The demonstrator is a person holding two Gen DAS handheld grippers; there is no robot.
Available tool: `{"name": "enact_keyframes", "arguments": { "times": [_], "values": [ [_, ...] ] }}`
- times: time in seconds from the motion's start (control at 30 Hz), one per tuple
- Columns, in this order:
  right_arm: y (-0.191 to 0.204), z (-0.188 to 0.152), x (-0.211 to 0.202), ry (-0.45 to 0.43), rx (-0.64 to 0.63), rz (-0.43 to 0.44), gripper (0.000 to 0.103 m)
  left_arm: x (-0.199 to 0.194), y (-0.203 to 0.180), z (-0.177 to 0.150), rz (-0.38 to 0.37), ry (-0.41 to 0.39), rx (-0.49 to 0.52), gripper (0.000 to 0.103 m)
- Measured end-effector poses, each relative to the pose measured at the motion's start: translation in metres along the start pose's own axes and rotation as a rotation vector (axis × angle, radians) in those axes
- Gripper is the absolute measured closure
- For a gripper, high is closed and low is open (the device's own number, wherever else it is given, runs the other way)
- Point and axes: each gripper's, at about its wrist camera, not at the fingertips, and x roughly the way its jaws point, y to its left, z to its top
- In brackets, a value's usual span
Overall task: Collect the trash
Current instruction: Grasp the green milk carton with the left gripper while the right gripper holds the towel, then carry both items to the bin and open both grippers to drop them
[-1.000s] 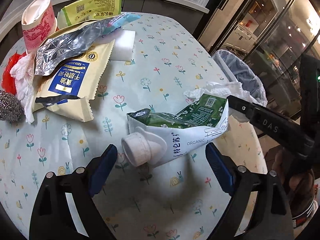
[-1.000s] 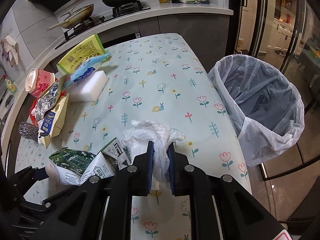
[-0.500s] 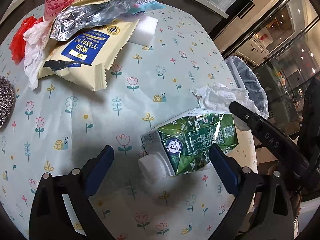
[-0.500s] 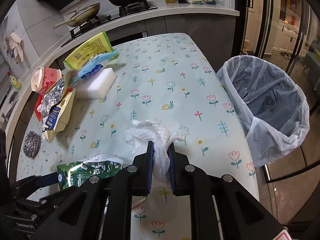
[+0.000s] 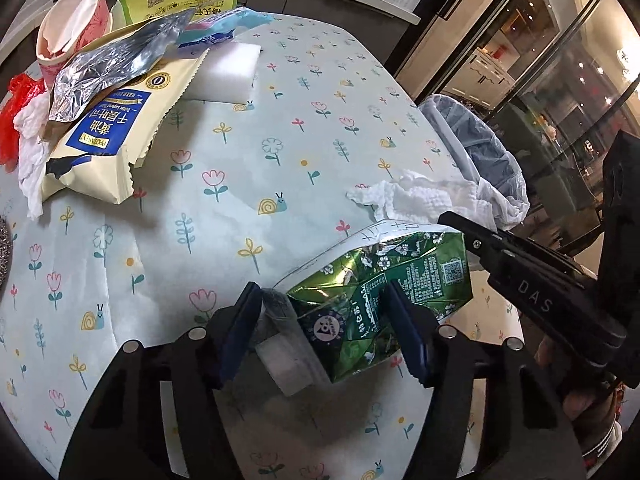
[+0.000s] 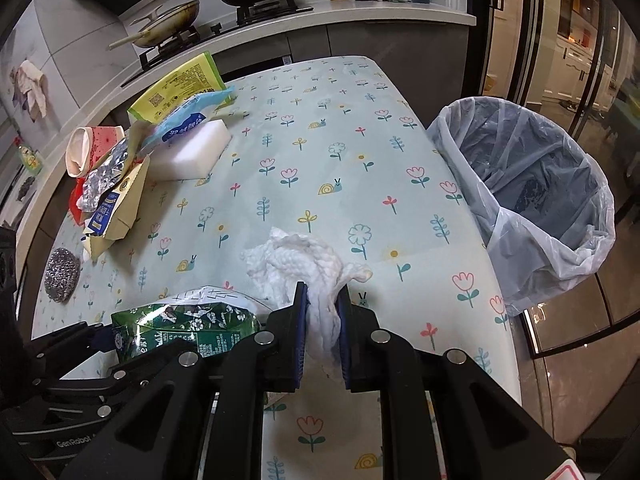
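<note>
A crumpled green milk carton (image 5: 380,276) with a white cap lies on the flowered tablecloth (image 5: 248,152) near the front edge. My left gripper (image 5: 320,292) is closing around it, and both blue pads touch its sides. The same carton (image 6: 184,320) shows at the lower left of the right wrist view. My right gripper (image 6: 323,292) is shut on a wad of white tissue (image 6: 296,256), which rests on the cloth just right of the carton. To the right of the table stands a bin (image 6: 532,184) lined with a clear bag, its mouth open.
At the table's far left is a heap: a cream and blue snack bag (image 5: 108,140), a foil wrapper (image 5: 108,72), a pink paper cup (image 5: 68,28), a green pouch (image 6: 180,84), red plastic (image 5: 16,120). A white sponge (image 6: 192,152) and a steel scourer (image 6: 62,272) lie nearby.
The left gripper's jaws have come in from wide open around the carton, which has turned green side up. The right gripper keeps its hold on the tissue and stays put.
</note>
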Motion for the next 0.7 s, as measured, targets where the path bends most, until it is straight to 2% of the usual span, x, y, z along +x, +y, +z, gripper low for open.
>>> {"name": "enact_keyframes", "arguments": {
  "times": [0.3, 0.47, 0.7],
  "values": [
    [-0.007, -0.003, -0.01, -0.016, 0.006, -0.005, 0.089, -0.01, -0.013, -0.013, -0.028, 0.018, 0.052, 0.047],
    [-0.01, -0.012, -0.01, -0.002, 0.006, -0.007, 0.089, -0.011, -0.026, -0.029, -0.097, 0.069, 0.131, 0.047],
    [-0.017, -0.024, -0.016, 0.003, 0.027, -0.017, 0.089, -0.015, -0.032, -0.036, -0.068, 0.041, 0.145, 0.049]
  ]
}}
